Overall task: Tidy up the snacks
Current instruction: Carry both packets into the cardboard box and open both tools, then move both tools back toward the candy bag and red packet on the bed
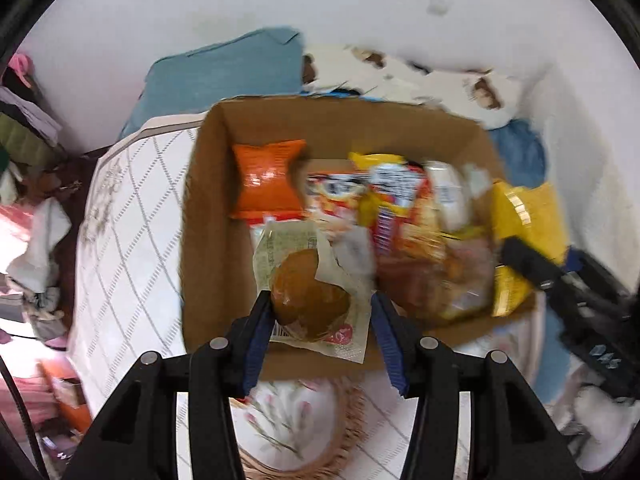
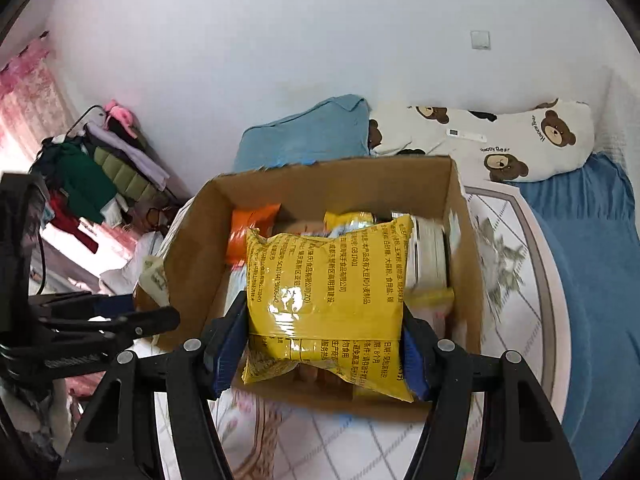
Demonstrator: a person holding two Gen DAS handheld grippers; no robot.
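The left gripper (image 1: 318,326) is clamping a wrapped brown bun (image 1: 310,294) between its blue pads, and the bun is hanging over the near part of the open cardboard box (image 1: 208,216). The right gripper (image 2: 322,354) is gripping a yellow snack bag (image 2: 326,304) by its near end, the bag jutting out over the box's near wall. Inside the box, an orange packet (image 1: 268,178) is lying at the far left, and more packets are crowding the right side. The box is sitting on a quilted bed (image 1: 132,216), with a bear-print pillow (image 2: 516,140) lying beyond it to the right.
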